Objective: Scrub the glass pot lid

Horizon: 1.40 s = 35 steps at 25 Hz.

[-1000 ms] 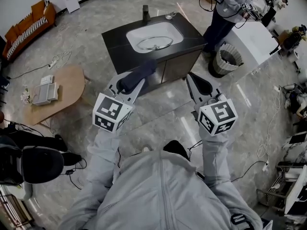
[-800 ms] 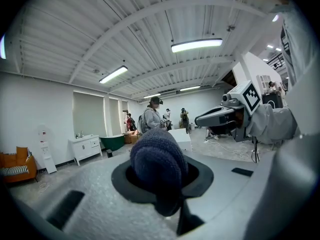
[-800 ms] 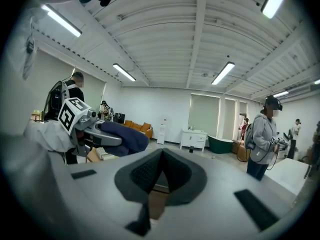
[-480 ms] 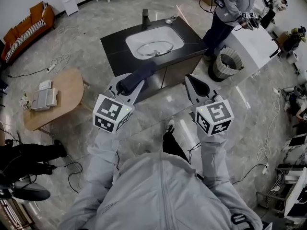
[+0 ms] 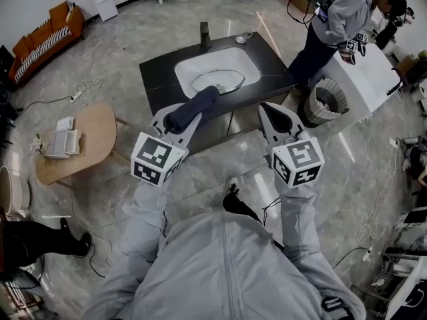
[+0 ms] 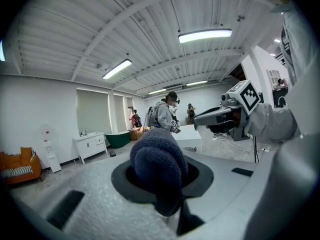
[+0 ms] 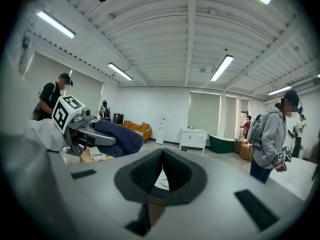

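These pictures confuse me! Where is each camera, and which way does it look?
Head view: on the person's head, looking steeply down at the sink cabinet and glass lid; shows the jacket, left gripper and right gripper.
Left gripper view: rides the left gripper, facing across the room; its jaws clamp a blue cloth.
Right gripper view: rides the right gripper, facing across the room; its jaws are together, empty.
Shared: each gripper view shows the other gripper.

Head view high, steeply downward, gripper views seemingly level, close over own fingers (image 7: pixel 136 173), all sharing standing person (image 5: pixel 337 19).
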Each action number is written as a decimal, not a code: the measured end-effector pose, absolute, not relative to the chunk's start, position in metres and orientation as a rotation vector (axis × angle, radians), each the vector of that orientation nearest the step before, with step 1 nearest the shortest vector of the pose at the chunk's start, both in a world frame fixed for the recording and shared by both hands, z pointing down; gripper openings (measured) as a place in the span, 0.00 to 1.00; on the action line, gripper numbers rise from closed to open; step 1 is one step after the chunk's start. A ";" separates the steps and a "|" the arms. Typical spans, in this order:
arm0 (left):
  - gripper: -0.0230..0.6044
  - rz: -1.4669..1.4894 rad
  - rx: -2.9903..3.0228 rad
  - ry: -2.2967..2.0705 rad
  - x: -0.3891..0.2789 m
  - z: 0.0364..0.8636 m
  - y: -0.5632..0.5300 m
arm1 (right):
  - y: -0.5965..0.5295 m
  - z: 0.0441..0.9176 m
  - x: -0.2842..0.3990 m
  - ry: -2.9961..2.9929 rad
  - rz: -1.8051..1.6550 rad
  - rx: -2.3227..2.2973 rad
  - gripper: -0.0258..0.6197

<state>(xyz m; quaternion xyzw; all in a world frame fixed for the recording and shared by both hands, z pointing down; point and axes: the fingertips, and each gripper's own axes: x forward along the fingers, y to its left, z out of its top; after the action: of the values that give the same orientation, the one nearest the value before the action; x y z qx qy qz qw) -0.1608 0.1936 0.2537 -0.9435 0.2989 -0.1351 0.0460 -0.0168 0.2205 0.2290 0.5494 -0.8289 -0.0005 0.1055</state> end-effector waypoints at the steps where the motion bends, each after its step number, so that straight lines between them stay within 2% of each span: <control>1: 0.18 -0.415 -2.878 0.927 -0.156 0.253 0.185 | 0.211 0.229 -0.012 -2.449 -0.002 1.604 0.09; 18: 0.18 -0.513 -2.855 1.106 -0.074 0.269 0.071 | 0.086 0.247 0.080 -2.523 0.064 1.457 0.09; 35: 0.18 -0.682 -2.871 1.205 -0.045 0.310 0.012 | 0.020 0.296 0.112 -2.543 0.248 1.343 0.09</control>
<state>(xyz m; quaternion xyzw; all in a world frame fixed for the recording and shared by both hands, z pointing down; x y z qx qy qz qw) -0.0450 0.0123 0.3095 -0.9005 0.3781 -0.2138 -0.0228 0.1122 0.0196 0.2957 0.4614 -0.8739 0.0853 0.1274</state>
